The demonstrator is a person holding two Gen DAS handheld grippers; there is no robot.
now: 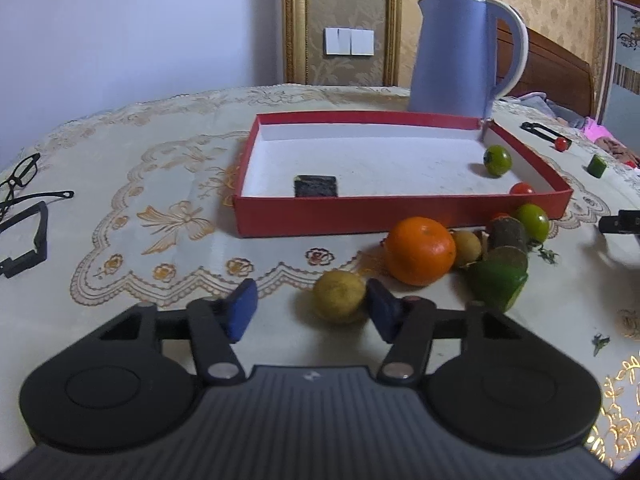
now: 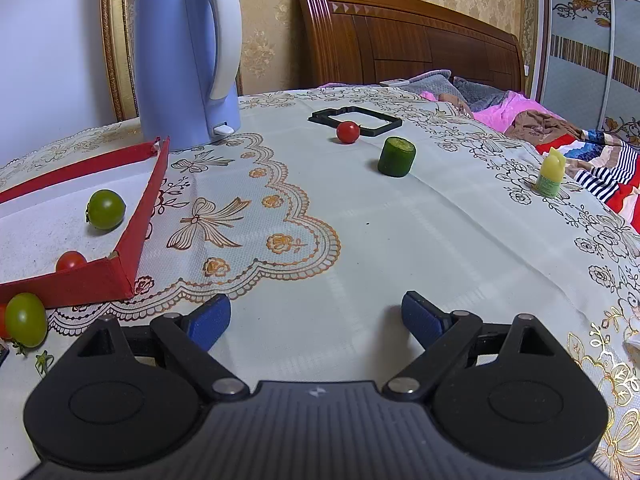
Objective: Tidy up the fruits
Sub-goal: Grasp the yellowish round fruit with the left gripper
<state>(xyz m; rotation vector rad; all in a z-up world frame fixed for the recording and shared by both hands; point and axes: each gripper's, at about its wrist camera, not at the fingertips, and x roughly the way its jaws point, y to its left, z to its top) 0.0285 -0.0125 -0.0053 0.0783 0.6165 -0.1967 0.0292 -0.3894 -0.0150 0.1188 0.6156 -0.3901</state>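
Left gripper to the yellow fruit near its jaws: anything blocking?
Nothing visible does. The yellow fruit sits on the tablecloth just ahead of the open left gripper, near its right-hand pad; the orange lies beyond it.

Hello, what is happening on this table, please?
A person is sorting fruit into a red box with two tools. The left hand-held gripper is open, low over the cloth, with a yellow fruit between its fingers, not yet gripped. The right hand-held gripper is open and holds nothing. A green tomato and a red tomato are already in the box. An orange and other pieces wait in front of it.
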